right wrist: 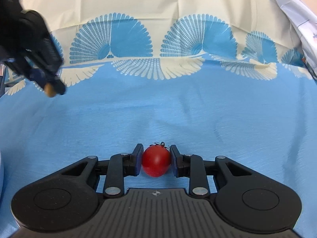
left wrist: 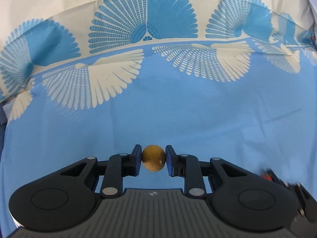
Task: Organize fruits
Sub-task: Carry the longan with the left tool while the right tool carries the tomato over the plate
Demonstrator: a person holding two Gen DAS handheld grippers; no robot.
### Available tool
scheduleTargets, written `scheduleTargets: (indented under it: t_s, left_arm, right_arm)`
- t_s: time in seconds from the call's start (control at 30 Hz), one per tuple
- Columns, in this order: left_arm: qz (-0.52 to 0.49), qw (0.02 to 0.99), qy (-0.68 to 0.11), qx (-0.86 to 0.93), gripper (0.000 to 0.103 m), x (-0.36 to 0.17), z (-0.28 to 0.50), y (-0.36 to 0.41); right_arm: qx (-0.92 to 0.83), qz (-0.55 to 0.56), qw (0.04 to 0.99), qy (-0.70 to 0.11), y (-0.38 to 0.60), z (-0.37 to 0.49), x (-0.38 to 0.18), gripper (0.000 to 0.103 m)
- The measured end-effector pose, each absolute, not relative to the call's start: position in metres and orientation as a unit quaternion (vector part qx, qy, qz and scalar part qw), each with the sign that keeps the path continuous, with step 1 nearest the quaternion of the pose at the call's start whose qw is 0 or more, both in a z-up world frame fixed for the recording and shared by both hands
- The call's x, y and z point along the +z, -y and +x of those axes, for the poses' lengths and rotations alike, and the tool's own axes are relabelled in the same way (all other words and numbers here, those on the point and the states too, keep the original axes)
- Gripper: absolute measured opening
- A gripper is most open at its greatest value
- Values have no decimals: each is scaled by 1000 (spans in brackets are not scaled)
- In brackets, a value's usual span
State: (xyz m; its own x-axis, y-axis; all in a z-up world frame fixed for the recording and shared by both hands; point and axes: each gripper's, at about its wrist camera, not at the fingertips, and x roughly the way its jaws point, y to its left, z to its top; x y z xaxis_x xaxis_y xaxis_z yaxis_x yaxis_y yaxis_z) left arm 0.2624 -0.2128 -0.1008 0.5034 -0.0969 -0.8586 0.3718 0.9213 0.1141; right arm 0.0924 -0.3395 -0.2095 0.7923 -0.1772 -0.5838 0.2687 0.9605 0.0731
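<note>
My left gripper (left wrist: 153,159) is shut on a small round brown fruit (left wrist: 153,158) and holds it above the blue cloth. It also shows in the right wrist view (right wrist: 50,88) at the upper left, blurred, with the brown fruit (right wrist: 49,90) at its tip. My right gripper (right wrist: 156,161) is shut on a red cherry tomato (right wrist: 156,162) with a dark stem, low over the cloth. A blurred part of the right gripper with a red spot (left wrist: 266,176) shows at the right edge of the left wrist view.
A blue tablecloth (left wrist: 178,115) with white and blue fan-shaped bird patterns covers the table. A cream band of the cloth (right wrist: 138,4) lies at the far side. A white rim (right wrist: 1,178) shows at the left edge.
</note>
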Motion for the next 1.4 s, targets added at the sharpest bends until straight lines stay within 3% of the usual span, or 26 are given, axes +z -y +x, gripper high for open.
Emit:
scheduleTargets:
  t_s: [0.3, 0.73, 1.4]
  left_arm:
    - [98, 853, -493, -144, 28, -53, 196, 165]
    - [62, 876, -472, -81, 28, 2, 100, 55]
    - [74, 900, -426, -57, 28, 17, -19, -7]
  right_arm:
    - [-111, 71, 941, -311, 331, 64, -191, 30]
    - [-18, 67, 957, -281, 263, -28, -104, 30]
    - [99, 15, 966, -237, 156, -103, -4, 31]
